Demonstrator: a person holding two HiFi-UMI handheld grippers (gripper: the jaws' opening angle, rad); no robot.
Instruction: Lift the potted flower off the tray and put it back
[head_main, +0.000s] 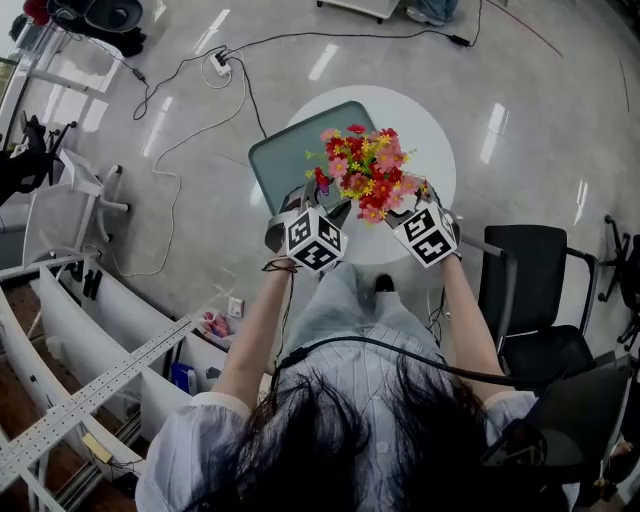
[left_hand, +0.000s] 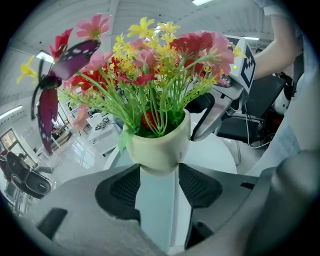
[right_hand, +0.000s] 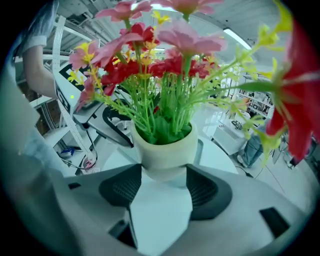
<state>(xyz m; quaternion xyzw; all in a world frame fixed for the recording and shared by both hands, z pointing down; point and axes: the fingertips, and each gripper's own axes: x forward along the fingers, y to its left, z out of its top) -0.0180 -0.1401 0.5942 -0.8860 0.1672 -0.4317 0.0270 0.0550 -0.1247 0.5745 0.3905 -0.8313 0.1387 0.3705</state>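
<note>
The person's head (head_main: 340, 440) fills the bottom of the head view, and both forearms reach forward from it toward the tray (head_main: 285, 150) on the round white surface (head_main: 445, 140). The left gripper (left_hand: 159, 175) and the right gripper (right_hand: 164, 177) meet the potted flower (head_main: 365, 172) from opposite sides, so the pot (left_hand: 159, 147) stands between them and neither hand is nearer than the other. In the left gripper view the fingers (left_hand: 125, 187) press on the lower wall of the cream pot, one pad on each flank. The right gripper view shows the same pinch, with its fingers (right_hand: 202, 187) closed on the pot just under the rim. The pot's long axis is upright and the stems rise straight from it, with no lean that I can make out. It sits at the tray's corner on the person's right, mostly over the surface rather than over the tray's middle. Its rounded base appears to hang clear of what lies below, though no view settles that. Setting it back therefore seems to call for a shift toward the tray's centre, then a level descent with both hands together.
</note>
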